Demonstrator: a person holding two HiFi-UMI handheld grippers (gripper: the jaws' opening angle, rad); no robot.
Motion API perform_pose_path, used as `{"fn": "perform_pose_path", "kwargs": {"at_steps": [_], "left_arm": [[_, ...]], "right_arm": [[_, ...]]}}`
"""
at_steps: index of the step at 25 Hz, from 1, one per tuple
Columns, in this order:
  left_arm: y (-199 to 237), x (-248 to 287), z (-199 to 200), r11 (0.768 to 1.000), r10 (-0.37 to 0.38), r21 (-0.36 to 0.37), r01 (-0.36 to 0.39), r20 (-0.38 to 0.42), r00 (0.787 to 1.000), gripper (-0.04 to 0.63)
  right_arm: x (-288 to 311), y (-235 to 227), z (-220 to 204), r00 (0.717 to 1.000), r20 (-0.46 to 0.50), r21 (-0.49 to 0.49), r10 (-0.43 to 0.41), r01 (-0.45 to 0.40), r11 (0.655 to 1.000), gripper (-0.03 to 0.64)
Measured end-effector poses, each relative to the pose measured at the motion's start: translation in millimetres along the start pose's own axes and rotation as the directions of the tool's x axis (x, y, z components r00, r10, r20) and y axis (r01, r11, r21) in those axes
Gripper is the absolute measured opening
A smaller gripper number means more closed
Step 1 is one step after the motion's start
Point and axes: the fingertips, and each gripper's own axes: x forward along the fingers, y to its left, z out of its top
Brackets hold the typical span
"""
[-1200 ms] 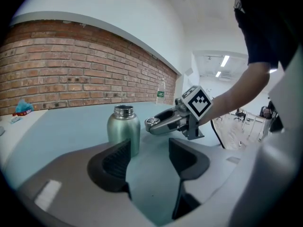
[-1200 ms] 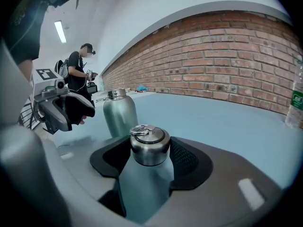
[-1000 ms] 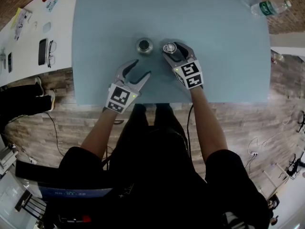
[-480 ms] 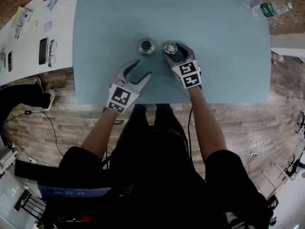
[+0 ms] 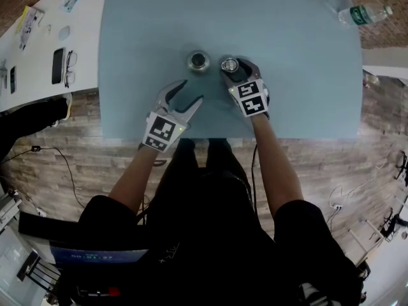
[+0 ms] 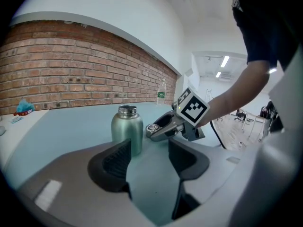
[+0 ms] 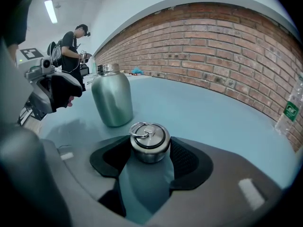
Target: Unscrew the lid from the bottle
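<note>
The green metal bottle stands upright and uncapped on the blue table. Just to its right, my right gripper is shut on the steel lid. In the right gripper view the ringed lid sits between both pads, with the bottle behind it at the left. My left gripper is open and holds nothing, a little in front of the bottle. The left gripper view shows the bottle beyond the left finger and the lid at the tip of the right gripper.
A clear plastic water bottle lies at the table's far right corner. A phone and glasses rest on a white table to the left. The blue table's near edge runs just behind both grippers. A person stands far back.
The right gripper has tipped slightly steeper with the lid in it. The left gripper and the bottle have kept still.
</note>
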Motion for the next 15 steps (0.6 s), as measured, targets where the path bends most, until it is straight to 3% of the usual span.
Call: {"fn": "perform_pose_path", "kwargs": {"at_steps": [8,15], "left_arm": [[0.8,-2.4,0.0,1.0,0.002,0.0,-0.002,0.002,1.0,0.241],[4.2,-9.1,7.8,1.0,0.018,0.0,-0.018,0.025,1.0,0.239]], "right_arm": [[2.6,-1.1,-0.8,0.999,-0.042,0.01,0.003,-0.003,1.0,0.262],[-5.7,-1.7,7.6,1.0,0.016,0.009,-0.008,0.008,1.0,0.265]]}}
